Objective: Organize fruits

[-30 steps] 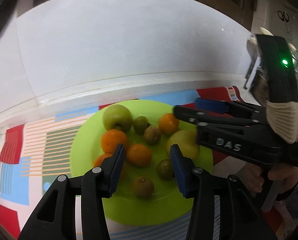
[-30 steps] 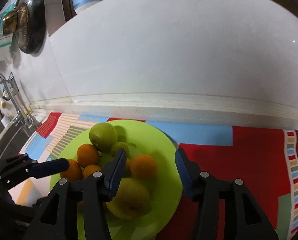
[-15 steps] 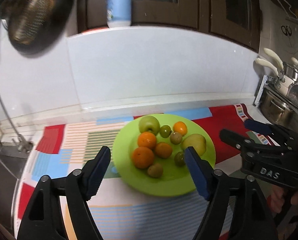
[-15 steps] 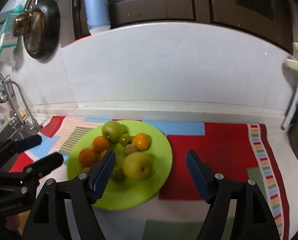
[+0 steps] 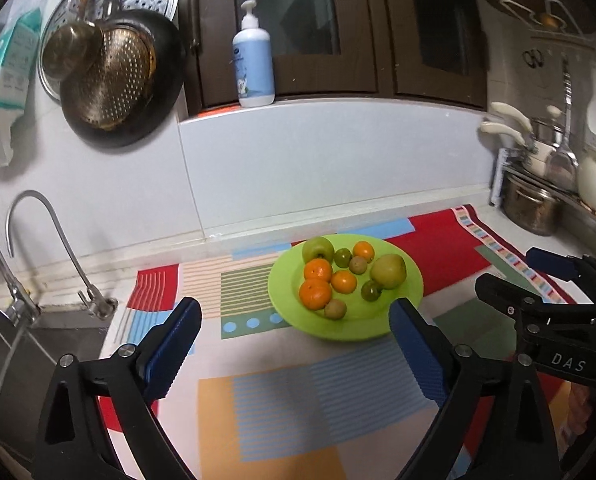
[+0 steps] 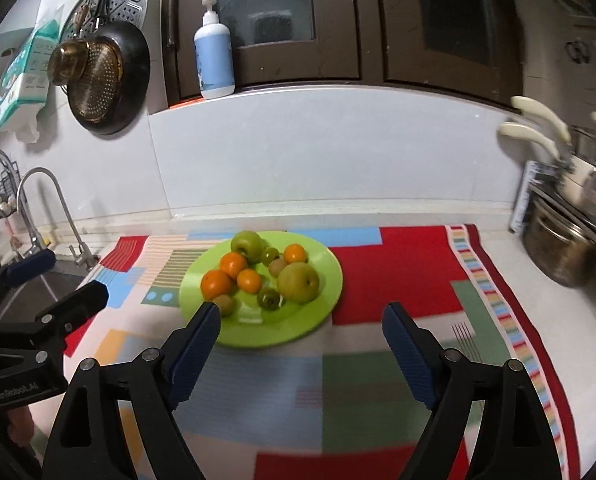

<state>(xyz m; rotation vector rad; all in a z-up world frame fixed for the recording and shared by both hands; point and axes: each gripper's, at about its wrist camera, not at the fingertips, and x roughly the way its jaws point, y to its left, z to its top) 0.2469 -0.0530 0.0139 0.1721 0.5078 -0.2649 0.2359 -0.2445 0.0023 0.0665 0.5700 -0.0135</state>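
**A:** Where is the fruit right now?

**B:** All of it sits on the green plate (image 5: 409, 292), which rests on the patterned mat (image 5: 258, 392) spread over the worktop (image 6: 509, 252). At the back edge of the plate there's a green apple (image 5: 317, 249), and toward the right a larger yellow-green apple (image 5: 388, 271). Four oranges share the plate: the biggest orange (image 5: 315, 293) is at the front left, with two more just behind and beside it, and a smaller one at the back. Small green and brownish fruits lie between them; I can't tell what kind they are.

**A:** And your hands?

**B:** My left hand-held gripper (image 5: 294, 354) has its jaws spread wide with nothing between the blue pads (image 5: 174, 348). It hangs above the mat, short of the plate. My right hand-held gripper (image 6: 299, 350) is spread wide too, also empty, with the plate's near rim showing between its fingers. Neither one touches any fruit.

**A:** What else is around?

**B:** A faucet (image 5: 38, 240) and sink to the left, a dark pan (image 5: 118, 80) hanging on the wall with a strainer in front of it, a soap bottle (image 5: 254, 64) on the ledge, and a steel pot (image 6: 557, 252) on the right.
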